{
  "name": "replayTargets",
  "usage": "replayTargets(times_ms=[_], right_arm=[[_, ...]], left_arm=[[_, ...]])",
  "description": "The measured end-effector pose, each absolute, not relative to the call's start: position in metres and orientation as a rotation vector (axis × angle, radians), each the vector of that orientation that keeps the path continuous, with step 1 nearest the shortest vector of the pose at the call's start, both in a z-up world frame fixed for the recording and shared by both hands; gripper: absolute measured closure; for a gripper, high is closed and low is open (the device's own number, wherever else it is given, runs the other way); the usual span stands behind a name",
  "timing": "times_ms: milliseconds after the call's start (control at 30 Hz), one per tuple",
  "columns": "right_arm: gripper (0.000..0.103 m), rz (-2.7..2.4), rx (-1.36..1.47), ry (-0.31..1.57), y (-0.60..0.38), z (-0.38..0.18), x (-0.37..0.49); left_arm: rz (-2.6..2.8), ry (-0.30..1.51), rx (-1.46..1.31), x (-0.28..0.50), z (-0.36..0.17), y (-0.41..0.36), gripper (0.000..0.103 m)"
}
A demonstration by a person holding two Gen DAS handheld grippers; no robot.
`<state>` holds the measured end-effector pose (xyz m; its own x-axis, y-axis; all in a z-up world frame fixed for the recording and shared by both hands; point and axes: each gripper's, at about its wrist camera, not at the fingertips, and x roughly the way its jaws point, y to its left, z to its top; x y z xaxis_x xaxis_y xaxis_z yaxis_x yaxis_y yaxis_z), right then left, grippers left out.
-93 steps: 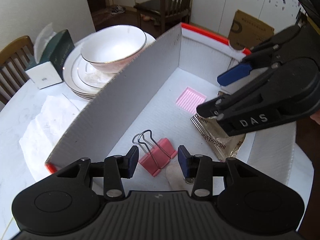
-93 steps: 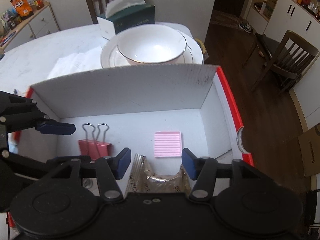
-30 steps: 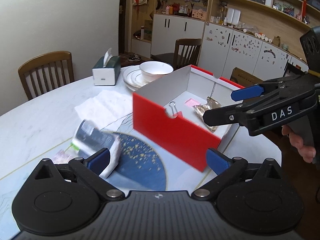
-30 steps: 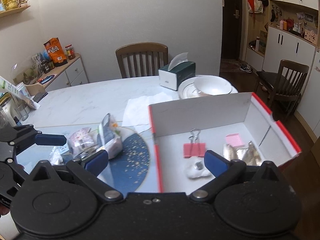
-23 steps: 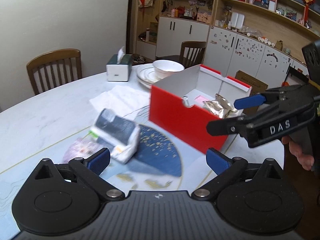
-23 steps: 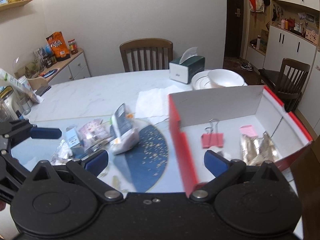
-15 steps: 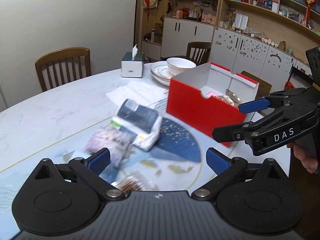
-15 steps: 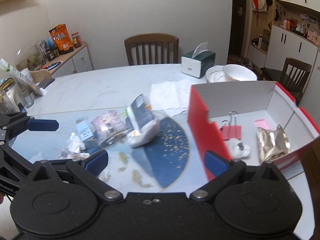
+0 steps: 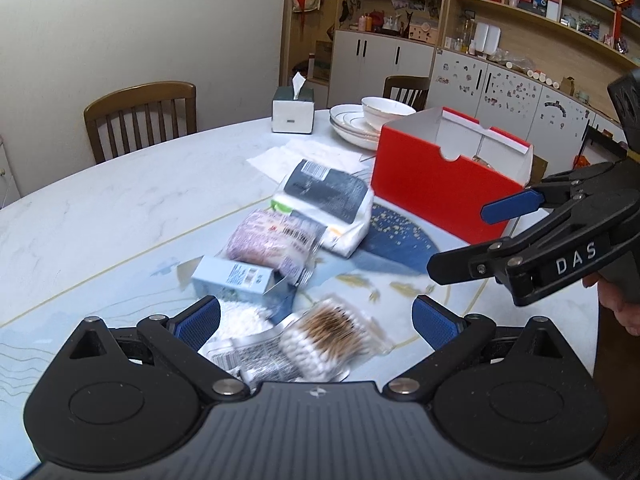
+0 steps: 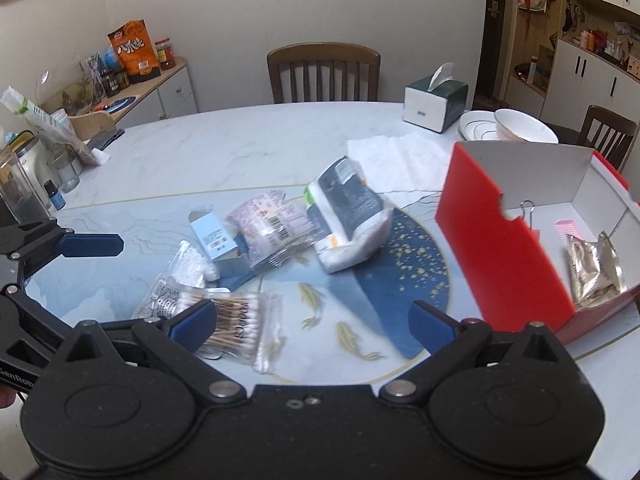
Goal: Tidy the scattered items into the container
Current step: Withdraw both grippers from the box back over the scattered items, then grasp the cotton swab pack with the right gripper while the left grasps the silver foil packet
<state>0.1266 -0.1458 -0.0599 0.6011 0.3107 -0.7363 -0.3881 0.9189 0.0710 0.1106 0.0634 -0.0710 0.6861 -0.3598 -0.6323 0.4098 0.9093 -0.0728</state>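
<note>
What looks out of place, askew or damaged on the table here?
The small blue carton lies on its side with an end flap hanging open, half under the pink packet. Several packets, including the cotton swabs, are still outside the red box.

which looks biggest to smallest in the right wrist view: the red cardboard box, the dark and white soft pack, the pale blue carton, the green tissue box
1. red cardboard box
2. dark and white soft pack
3. green tissue box
4. pale blue carton

The last two look close, and the tissue box sits farther from the camera, so that order is unsure.
</note>
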Motion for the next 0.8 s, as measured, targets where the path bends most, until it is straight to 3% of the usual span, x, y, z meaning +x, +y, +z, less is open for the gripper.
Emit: replayTargets(times_ms=[800], right_arm=[[0.001,0.458,-0.136,0.958,-0.087,-0.093,0.145]], left_arm=[[-0.673,0.692,0.338,0.126,-0.122,0.087,0.001]])
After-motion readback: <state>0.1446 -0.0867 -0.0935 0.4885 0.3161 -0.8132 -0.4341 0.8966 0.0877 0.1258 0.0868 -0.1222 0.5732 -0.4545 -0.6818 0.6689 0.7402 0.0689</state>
